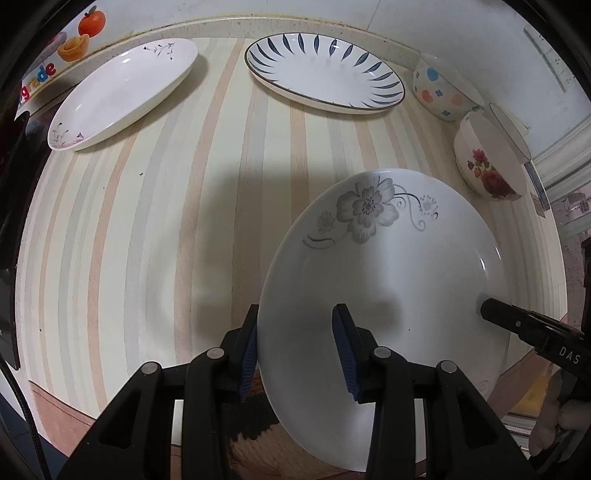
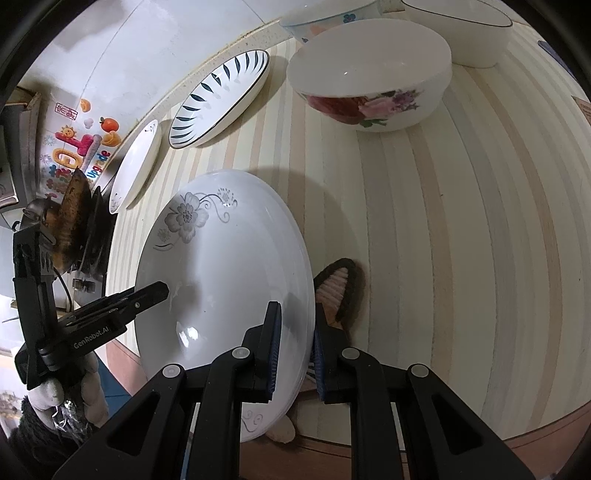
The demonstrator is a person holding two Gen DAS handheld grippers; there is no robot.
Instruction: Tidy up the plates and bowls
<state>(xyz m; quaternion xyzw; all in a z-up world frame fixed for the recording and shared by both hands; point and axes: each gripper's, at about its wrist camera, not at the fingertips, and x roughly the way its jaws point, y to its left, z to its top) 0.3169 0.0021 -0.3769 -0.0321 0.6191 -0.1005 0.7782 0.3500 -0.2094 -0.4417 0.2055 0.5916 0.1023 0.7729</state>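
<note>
A white plate with a grey flower (image 1: 384, 280) is held above the front edge of the striped table by both grippers. My left gripper (image 1: 295, 350) straddles its left rim, jaws not fully closed on it. My right gripper (image 2: 295, 350) is shut on the plate's (image 2: 221, 280) right rim. A white plate with small sprigs (image 1: 122, 96) lies at the back left, a blue-leaf plate (image 1: 325, 70) at the back centre. A dotted bowl (image 1: 439, 88) and a rose bowl (image 1: 487, 158) stand at the back right.
A third white bowl with a dark rim (image 2: 461, 29) stands behind the rose bowl (image 2: 373, 85). A stove with a dark pan (image 2: 74, 229) is left of the table. A slipper (image 2: 338, 291) shows on the floor below the table edge (image 2: 480, 435).
</note>
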